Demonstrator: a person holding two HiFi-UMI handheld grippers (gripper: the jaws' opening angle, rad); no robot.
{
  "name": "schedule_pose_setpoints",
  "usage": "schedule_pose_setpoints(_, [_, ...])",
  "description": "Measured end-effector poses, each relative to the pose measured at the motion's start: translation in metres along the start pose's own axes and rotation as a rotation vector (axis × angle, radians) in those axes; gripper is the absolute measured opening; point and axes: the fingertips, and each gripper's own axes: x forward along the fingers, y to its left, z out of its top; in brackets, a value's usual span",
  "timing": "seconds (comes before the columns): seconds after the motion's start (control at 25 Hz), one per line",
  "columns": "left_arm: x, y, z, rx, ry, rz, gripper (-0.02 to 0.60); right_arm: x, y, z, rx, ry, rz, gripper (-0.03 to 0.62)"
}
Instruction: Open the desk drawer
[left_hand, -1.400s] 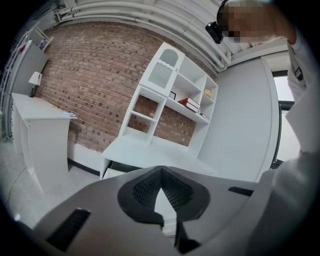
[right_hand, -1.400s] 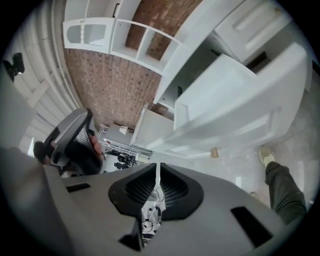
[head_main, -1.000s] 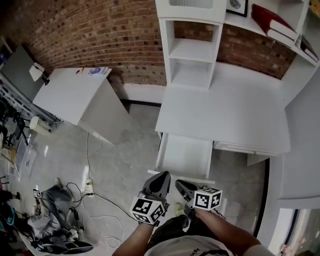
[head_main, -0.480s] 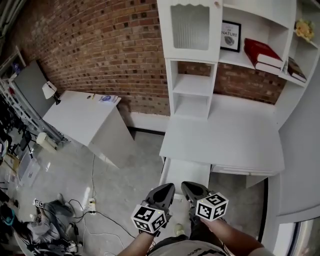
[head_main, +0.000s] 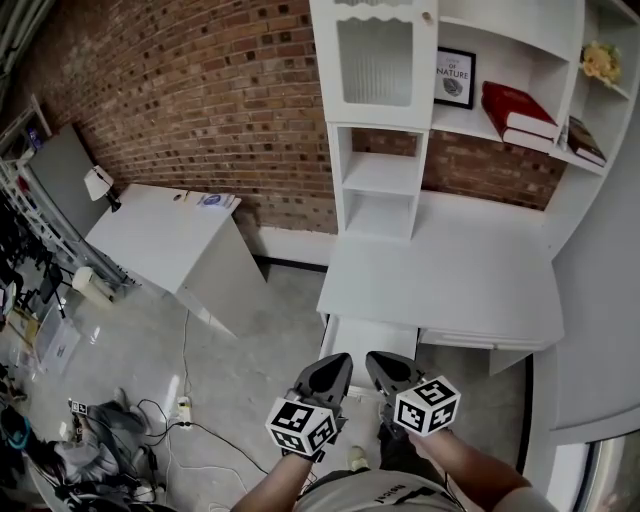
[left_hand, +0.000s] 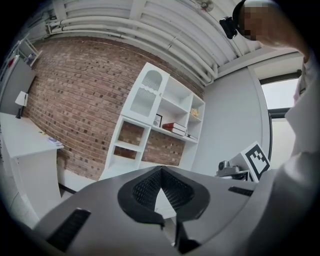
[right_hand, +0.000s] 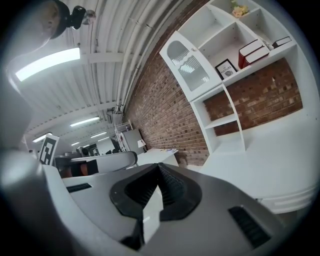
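Observation:
The white desk (head_main: 440, 280) with its shelf unit stands against the brick wall. Its drawer (head_main: 372, 337) under the left part of the top is pulled out, and what I see of its inside is empty. My left gripper (head_main: 328, 374) and right gripper (head_main: 386, 371) hang side by side in front of the drawer's front edge, apart from it and pointing towards the desk. Both are shut with nothing between the jaws, as the left gripper (left_hand: 161, 168) and right gripper (right_hand: 159, 165) also show in their own views. The desk top (right_hand: 272, 155) lies ahead at the right.
A second white table (head_main: 160, 225) stands to the left by the wall. Cables and a dark bag (head_main: 90, 445) lie on the floor at lower left. Red books (head_main: 515, 108) and a framed picture (head_main: 455, 78) sit on the upper shelves.
Both grippers have risen in front of the open drawer, and the right one has rolled. The head view has tilted up, so more of the shelf unit shows.

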Motion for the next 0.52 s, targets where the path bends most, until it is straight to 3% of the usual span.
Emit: schedule_pose_setpoints(0.52, [0.011,0.008,-0.003,0.010,-0.007,0.017,0.012,0.007,-0.009,0.001,-0.016,-0.007,-0.003,0.017])
